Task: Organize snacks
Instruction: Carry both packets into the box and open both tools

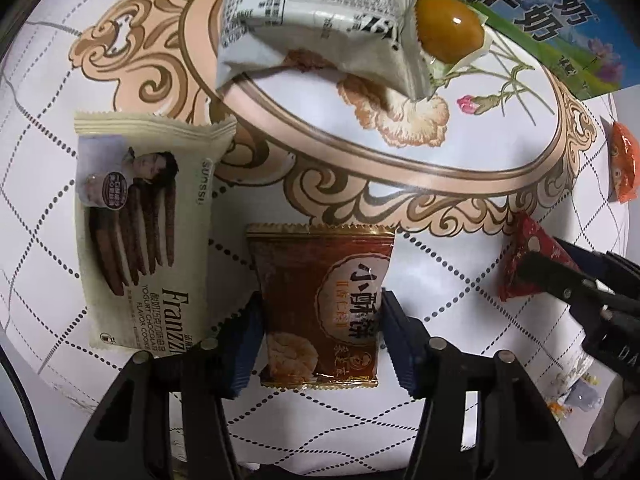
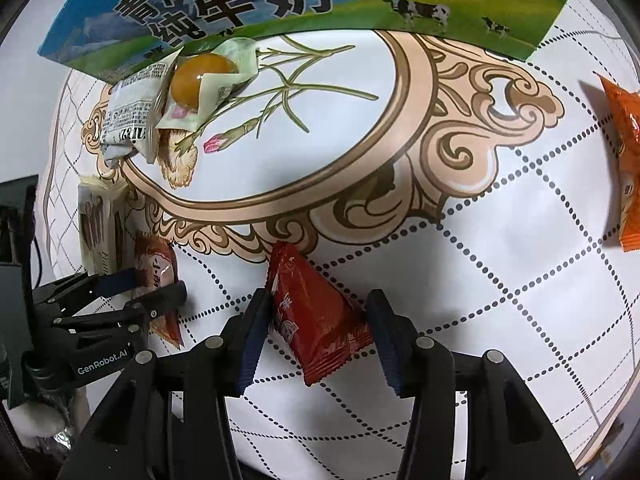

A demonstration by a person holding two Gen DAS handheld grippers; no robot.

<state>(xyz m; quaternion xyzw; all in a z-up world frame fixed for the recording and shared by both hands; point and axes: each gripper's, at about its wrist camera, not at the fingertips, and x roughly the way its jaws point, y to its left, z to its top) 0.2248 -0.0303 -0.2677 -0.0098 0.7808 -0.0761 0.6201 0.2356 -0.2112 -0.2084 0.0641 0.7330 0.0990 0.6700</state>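
Note:
A brown biscuit packet (image 1: 320, 304) lies flat on the patterned tablecloth (image 1: 460, 320). My left gripper (image 1: 322, 312) points down over it, both blue pads pressed on its side edges. A red triangular snack packet (image 2: 316, 320) sits between the pads of my right gripper (image 2: 318, 308), which is shut on it. In the right wrist view the left gripper (image 2: 148, 286) shows at the left edge on the brown packet (image 2: 156, 256). The red packet (image 1: 528, 248) also appears at the right of the left wrist view.
A cream chocolate-cookie packet (image 1: 136, 232) lies left of the brown one. A white packet (image 1: 316, 20) and a clear-wrapped yolk-coloured sweet (image 1: 448, 28) rest against a blue-green milk carton (image 2: 280, 4) at the far side. An orange packet (image 2: 624, 152) lies at the right.

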